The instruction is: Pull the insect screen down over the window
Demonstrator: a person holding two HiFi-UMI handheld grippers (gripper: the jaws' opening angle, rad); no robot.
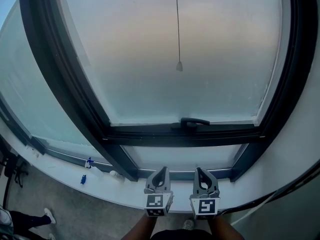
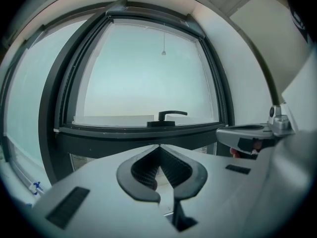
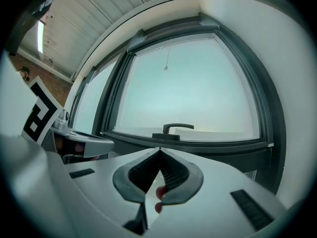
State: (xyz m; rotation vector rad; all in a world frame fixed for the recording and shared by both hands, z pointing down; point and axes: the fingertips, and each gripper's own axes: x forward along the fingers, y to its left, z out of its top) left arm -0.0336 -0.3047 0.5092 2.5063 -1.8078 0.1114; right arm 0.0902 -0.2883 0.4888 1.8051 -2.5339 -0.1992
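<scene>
— Was anything held?
— No. The left gripper (image 1: pixel 162 170) and right gripper (image 1: pixel 199 170) were clenched empty, side by side below the window (image 1: pixel 150 134); the pull cord (image 1: pixel 179 65) hung from its top, well above them.

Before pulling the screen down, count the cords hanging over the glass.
1. The cord hangs down the upper middle of the big pane, its knob above the handle. Others may hide out of frame.

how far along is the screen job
Nothing looks done: the pull cord hangs free high on the window, untouched. Nothing in hand: left gripper and right gripper are shut, empty, low down. Left: grasp the cord, draw the screen down.
</scene>
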